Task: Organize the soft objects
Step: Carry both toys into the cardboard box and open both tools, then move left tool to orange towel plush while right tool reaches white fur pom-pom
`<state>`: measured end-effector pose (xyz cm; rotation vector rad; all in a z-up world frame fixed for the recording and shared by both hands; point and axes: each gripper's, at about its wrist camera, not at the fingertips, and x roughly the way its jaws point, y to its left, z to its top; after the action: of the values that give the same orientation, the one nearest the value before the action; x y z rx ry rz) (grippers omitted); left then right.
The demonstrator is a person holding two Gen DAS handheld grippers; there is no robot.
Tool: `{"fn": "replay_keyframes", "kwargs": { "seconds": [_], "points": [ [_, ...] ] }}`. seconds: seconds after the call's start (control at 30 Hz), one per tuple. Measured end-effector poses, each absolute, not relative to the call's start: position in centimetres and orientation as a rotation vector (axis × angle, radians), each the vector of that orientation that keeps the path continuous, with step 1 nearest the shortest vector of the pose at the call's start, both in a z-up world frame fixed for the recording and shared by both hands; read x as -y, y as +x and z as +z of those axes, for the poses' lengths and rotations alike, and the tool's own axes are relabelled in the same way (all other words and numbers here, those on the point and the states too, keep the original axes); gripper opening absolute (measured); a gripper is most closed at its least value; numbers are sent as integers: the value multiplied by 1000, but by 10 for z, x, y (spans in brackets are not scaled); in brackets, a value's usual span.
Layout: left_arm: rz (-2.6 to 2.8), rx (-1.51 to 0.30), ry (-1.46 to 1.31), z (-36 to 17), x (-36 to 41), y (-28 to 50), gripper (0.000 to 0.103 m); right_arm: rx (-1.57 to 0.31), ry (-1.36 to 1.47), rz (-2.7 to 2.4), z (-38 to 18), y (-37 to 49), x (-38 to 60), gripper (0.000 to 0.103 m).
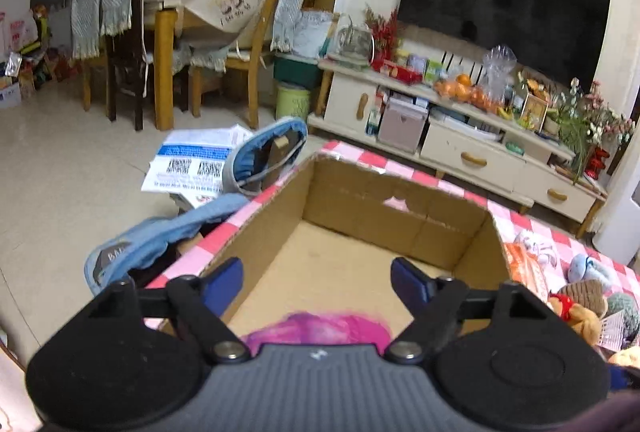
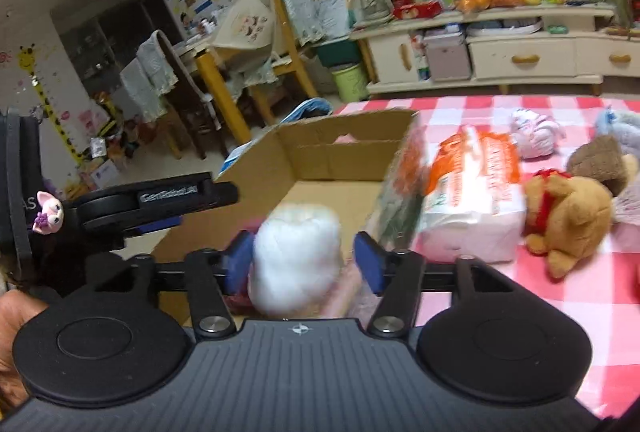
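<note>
An open cardboard box [image 1: 400, 216] stands on the red-checked tablecloth [image 2: 520, 280]. My left gripper [image 1: 316, 278] is open above the box, with a pink fluffy toy [image 1: 320, 328] lying in the box just below it. My right gripper [image 2: 304, 260] holds a white fluffy soft toy [image 2: 296, 256] between its blue pads at the near edge of the box [image 2: 340, 156]; the left pad touches it, the right pad shows a small gap. A brown teddy bear [image 2: 568, 220], a tissue pack [image 2: 472, 200] and other plush toys [image 2: 536, 136] lie right of the box.
The left gripper's body [image 2: 160, 200] shows at left in the right wrist view. Blue fabric bags [image 1: 168, 236] and papers [image 1: 192, 164] sit left of the table. A TV cabinet [image 1: 460, 136] and dining chairs [image 1: 128, 44] stand behind.
</note>
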<state>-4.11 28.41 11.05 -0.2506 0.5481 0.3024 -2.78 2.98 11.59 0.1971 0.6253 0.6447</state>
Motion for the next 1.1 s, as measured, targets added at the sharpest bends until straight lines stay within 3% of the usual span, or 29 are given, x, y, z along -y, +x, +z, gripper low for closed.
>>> {"fn": "replay_keyframes", "kwargs": {
  "seconds": [0.07, 0.2, 1.1],
  "points": [
    [288, -531, -251, 112, -281, -44, 81, -602, 215, 609, 121, -32, -16, 95],
    [265, -486, -214, 111, -269, -52, 81, -543, 225, 518, 125, -42, 13, 99],
    [165, -427, -23, 99, -162, -154, 91, -483, 155, 169, 84, -130, 158, 101]
  ]
}}
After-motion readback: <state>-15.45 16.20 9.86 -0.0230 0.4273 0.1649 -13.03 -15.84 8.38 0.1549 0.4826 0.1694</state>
